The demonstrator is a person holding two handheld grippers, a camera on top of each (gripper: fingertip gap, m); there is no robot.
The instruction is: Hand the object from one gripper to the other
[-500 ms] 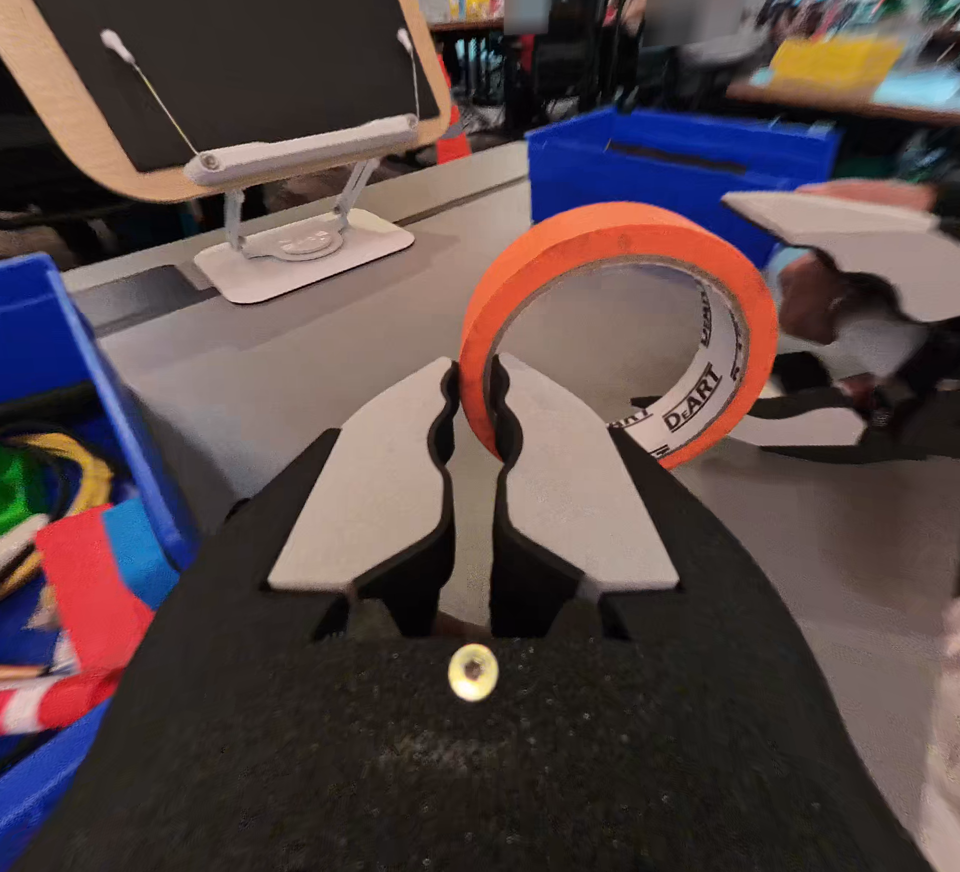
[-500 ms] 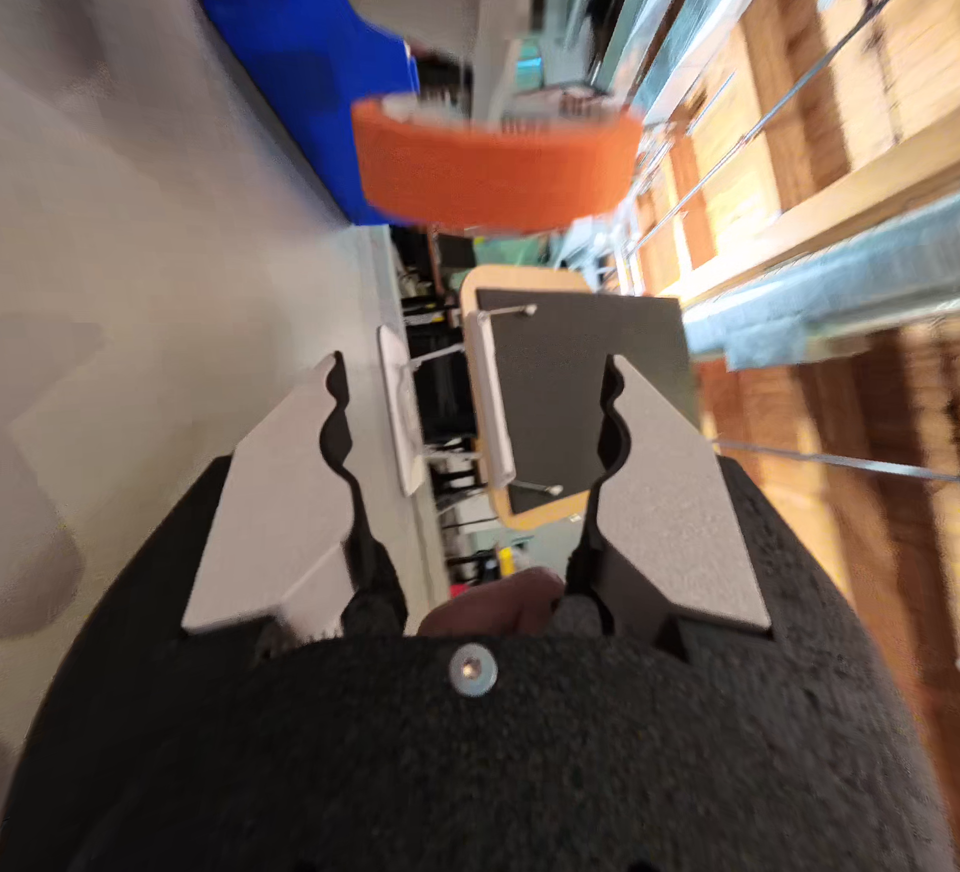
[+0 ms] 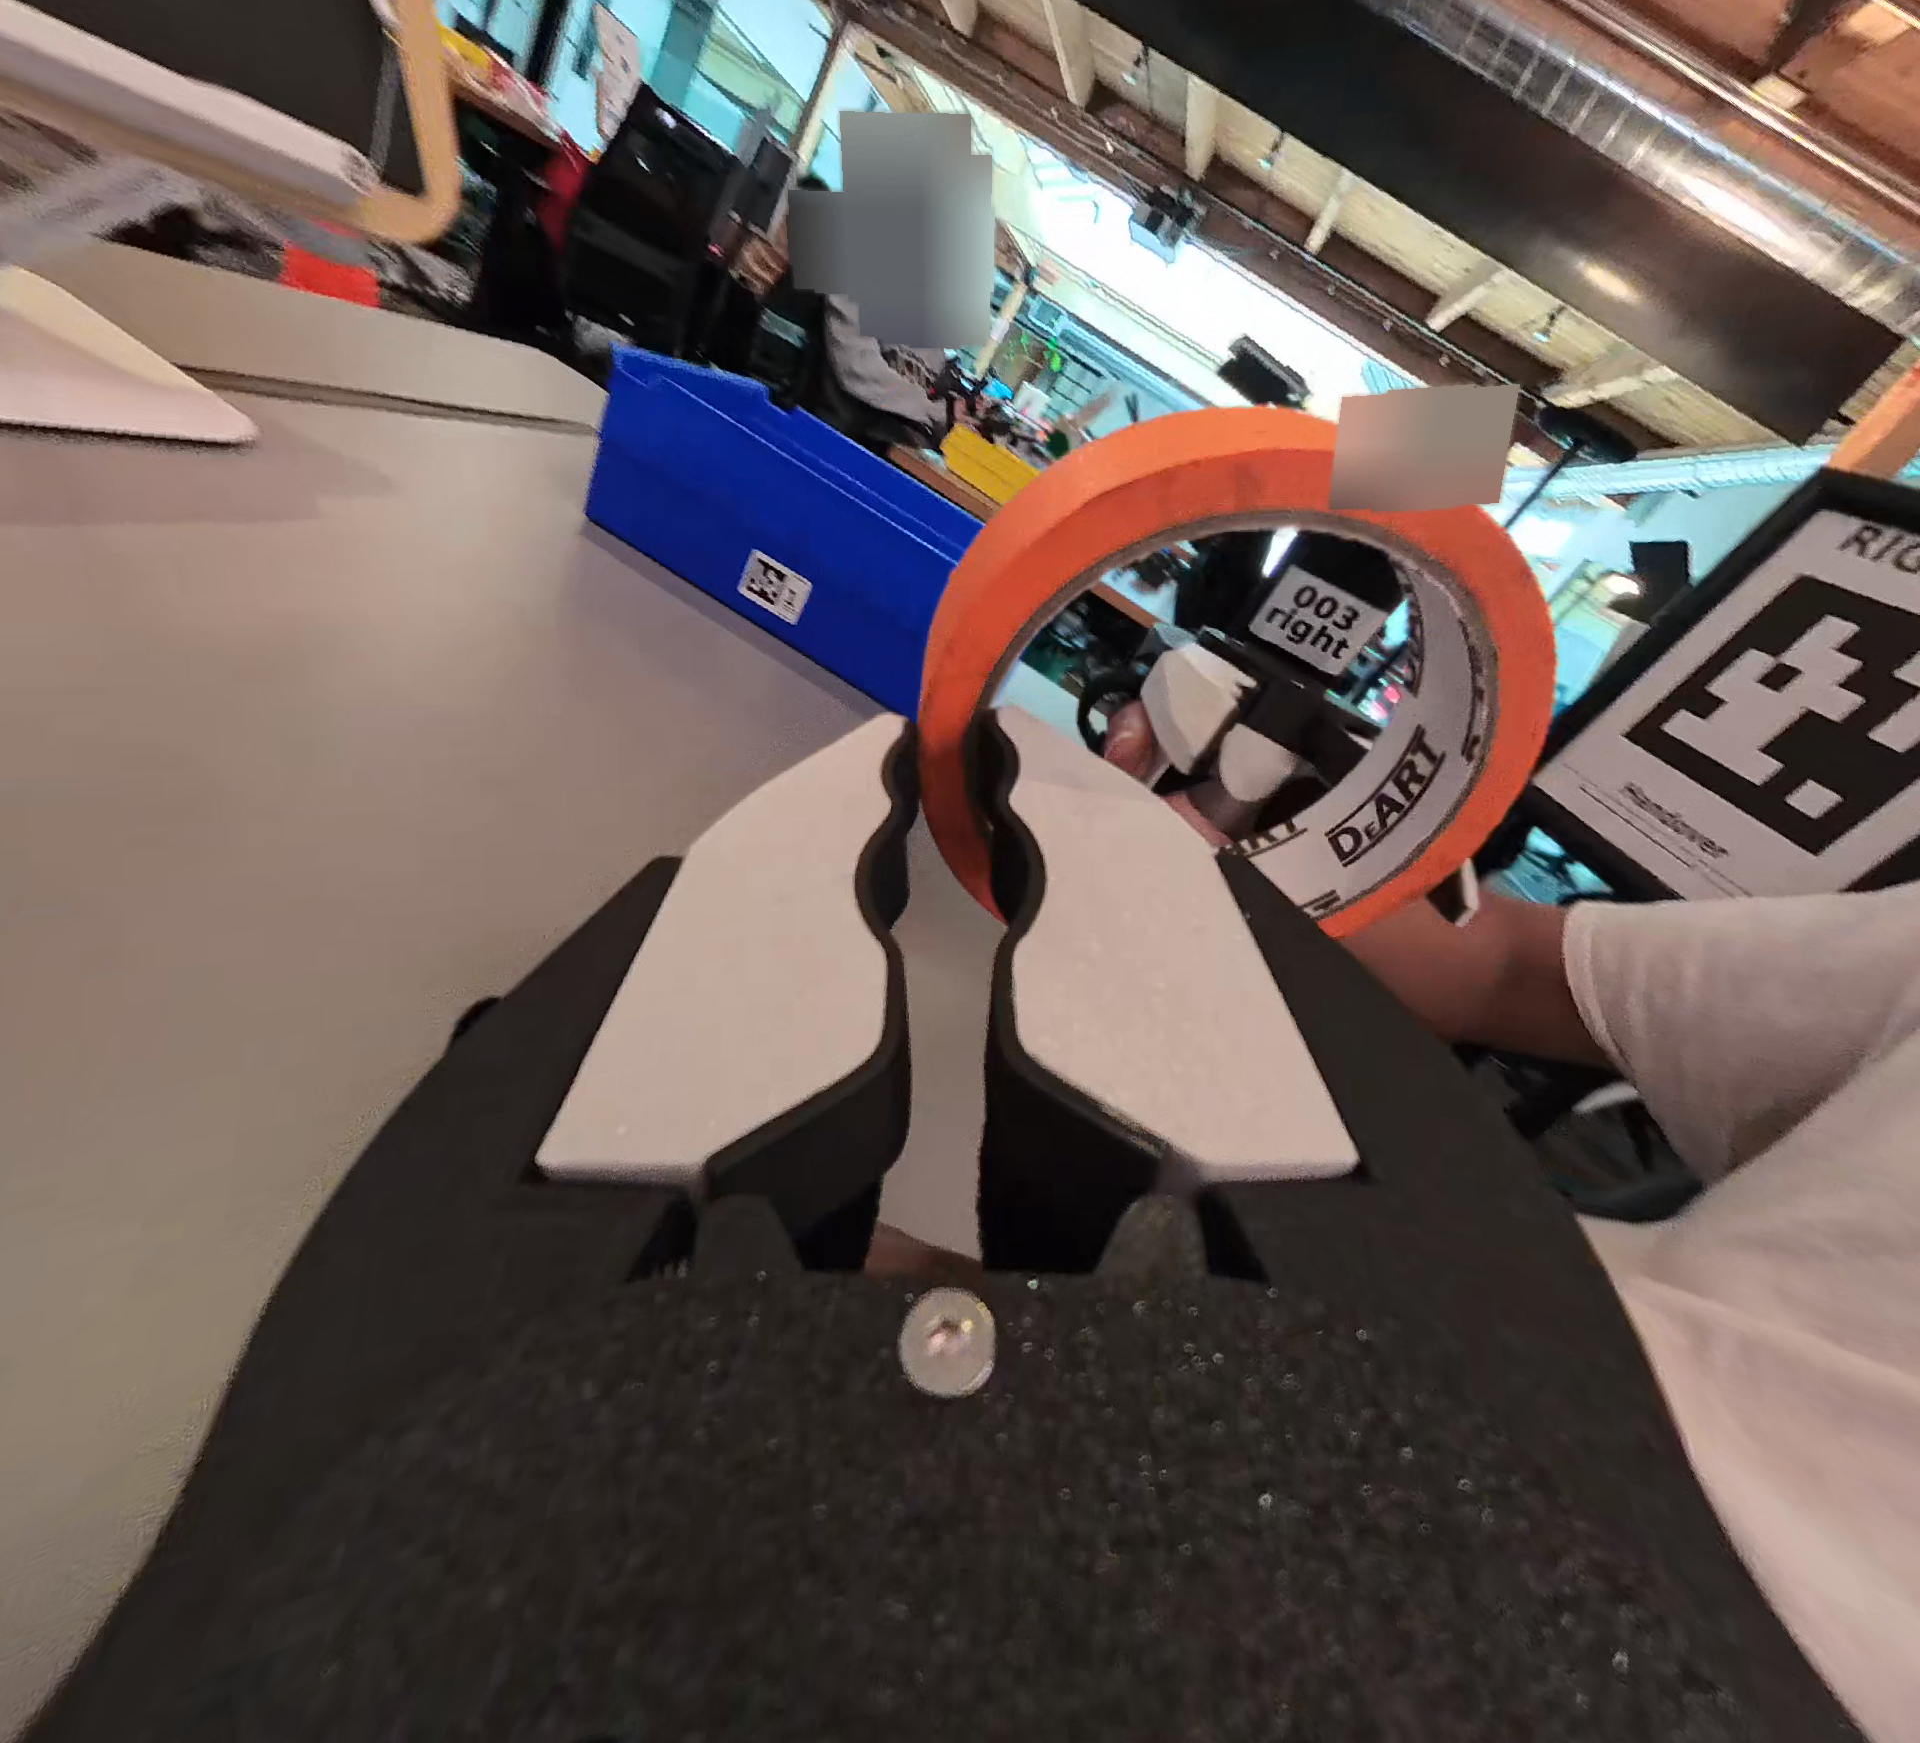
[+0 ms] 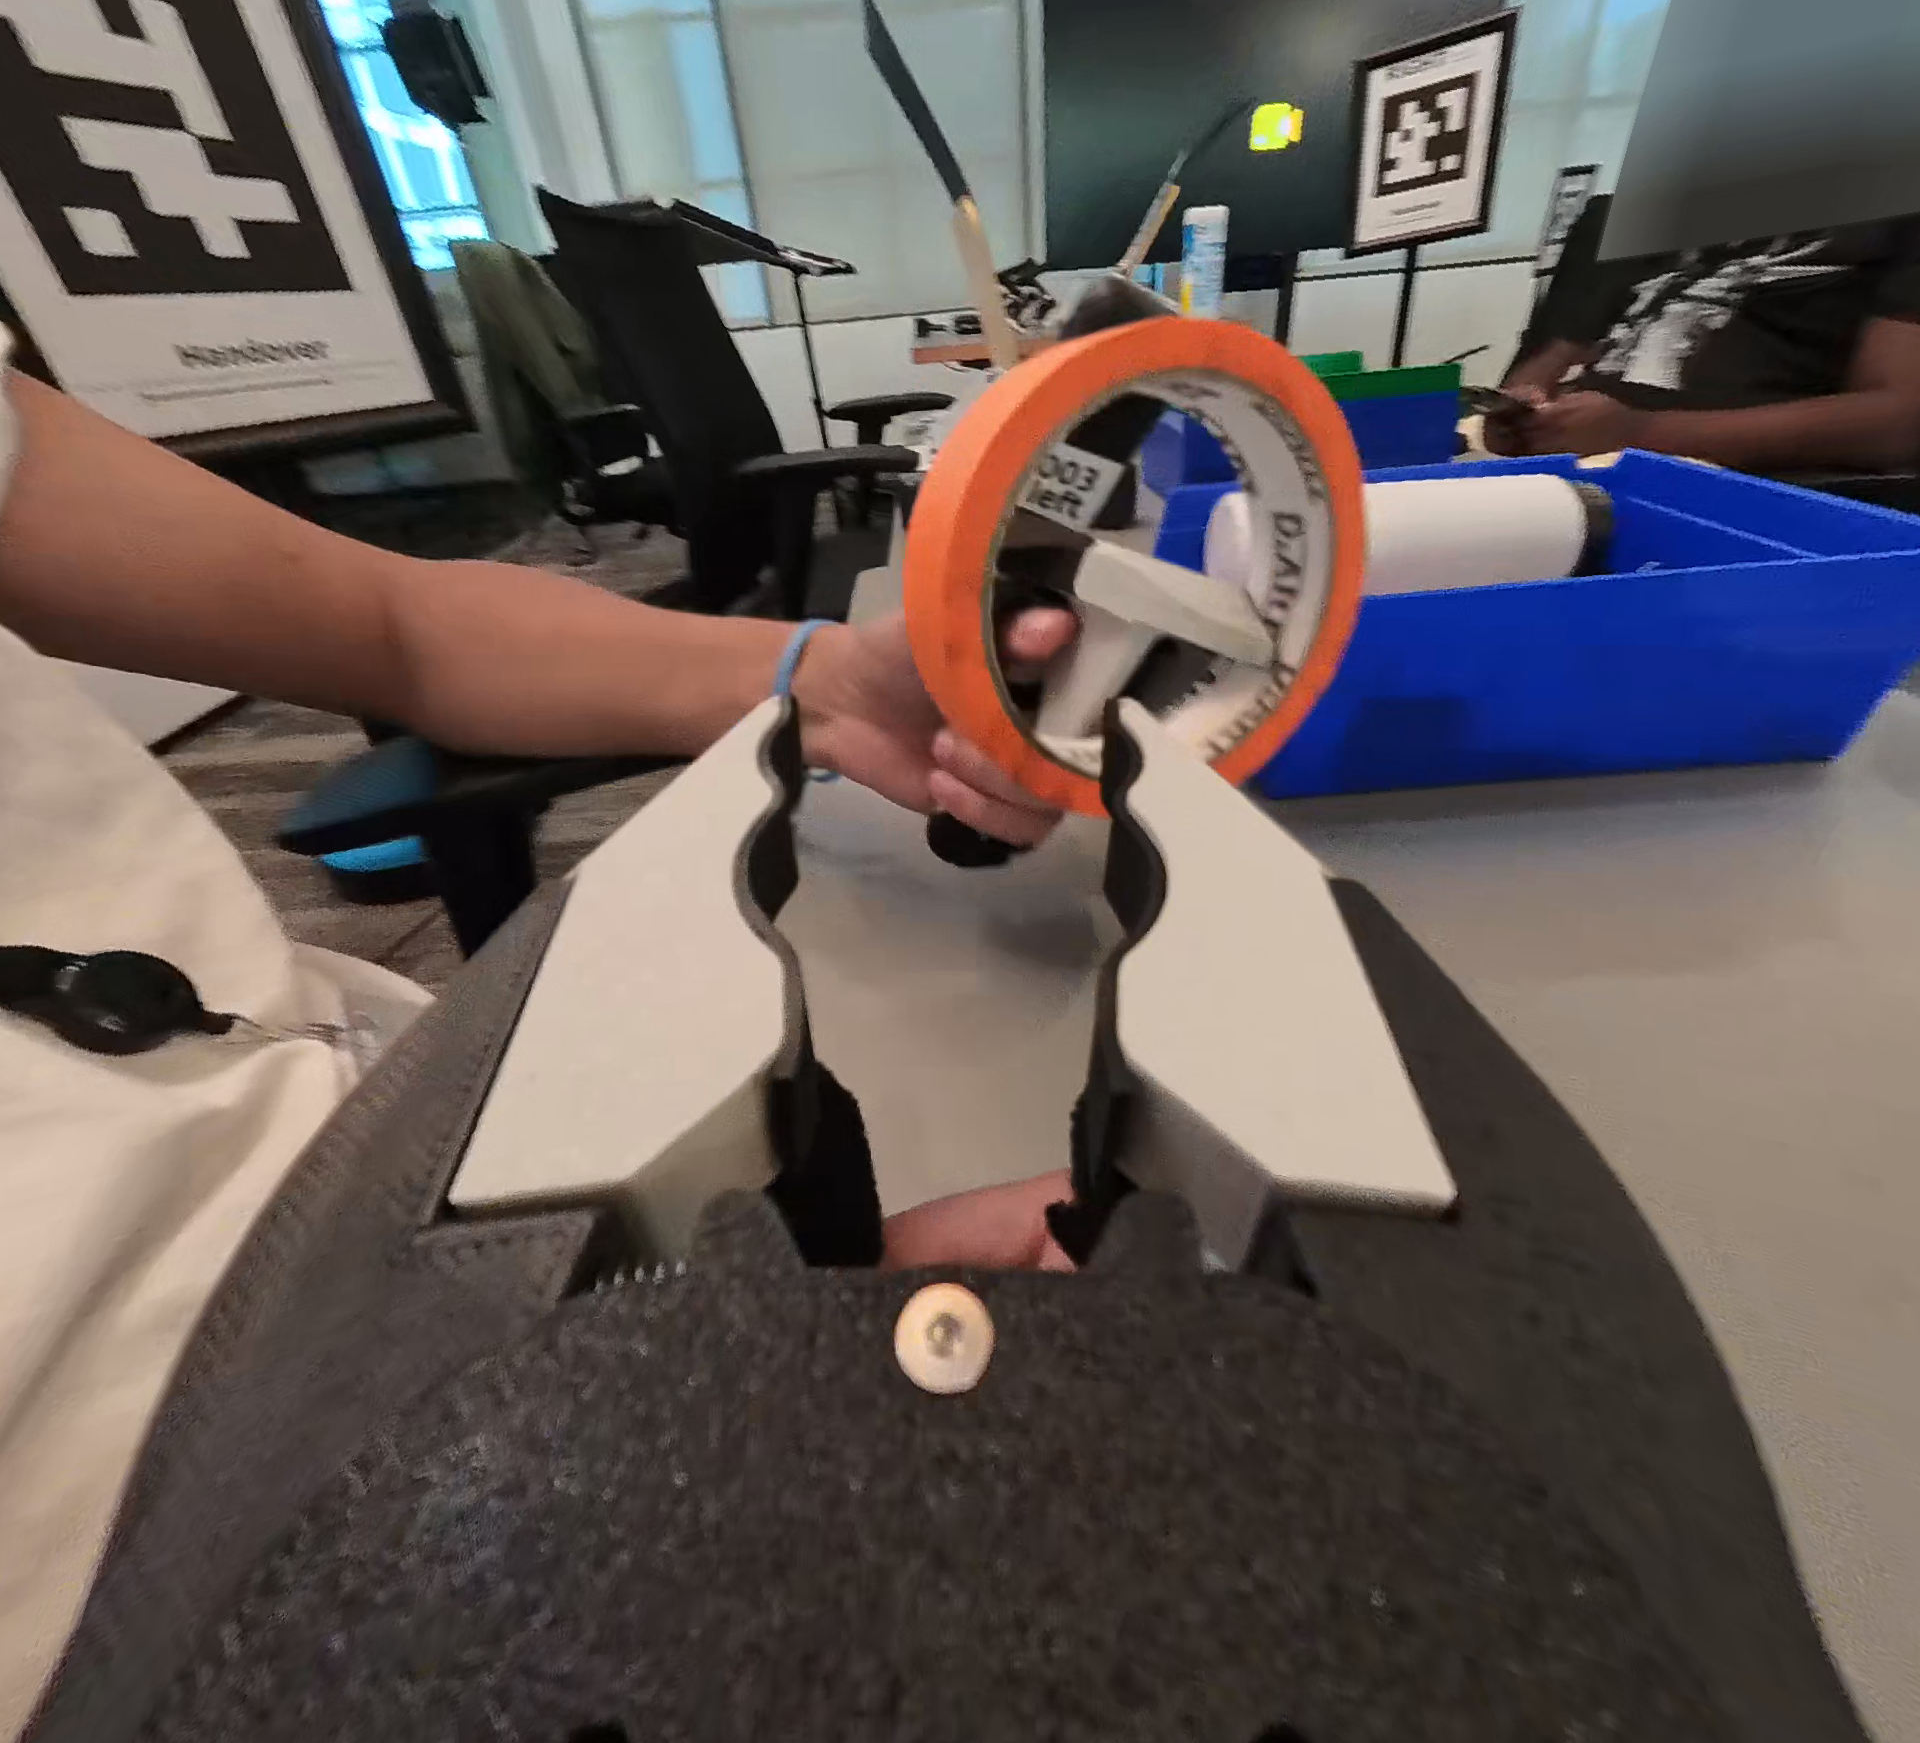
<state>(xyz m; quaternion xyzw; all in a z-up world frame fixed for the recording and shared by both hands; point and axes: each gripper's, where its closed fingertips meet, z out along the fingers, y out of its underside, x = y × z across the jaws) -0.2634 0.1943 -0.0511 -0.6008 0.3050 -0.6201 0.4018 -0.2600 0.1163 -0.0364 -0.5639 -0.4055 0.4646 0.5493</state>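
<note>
Left gripper (image 3: 943, 758) clamps the tape (image 3: 1226, 488) above the table (image 3: 312, 758); right gripper (image 4: 945, 737) gapes near it, blue bin (image 4: 1621, 654) behind

1 tape roll (image 3: 1236, 488), 2 grippers (image 3: 943, 743) (image 4: 951, 725)

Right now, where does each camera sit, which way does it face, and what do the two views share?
Left wrist view: sits on the left hand-held gripper, facing across the table toward the blue bin; its fingers clamp the tape; a forearm shows.
Right wrist view: sits on the right hand-held gripper, open, facing the tape, the left hand and a bin.
Shared: the tape; each sees the other gripper through its hole.
</note>
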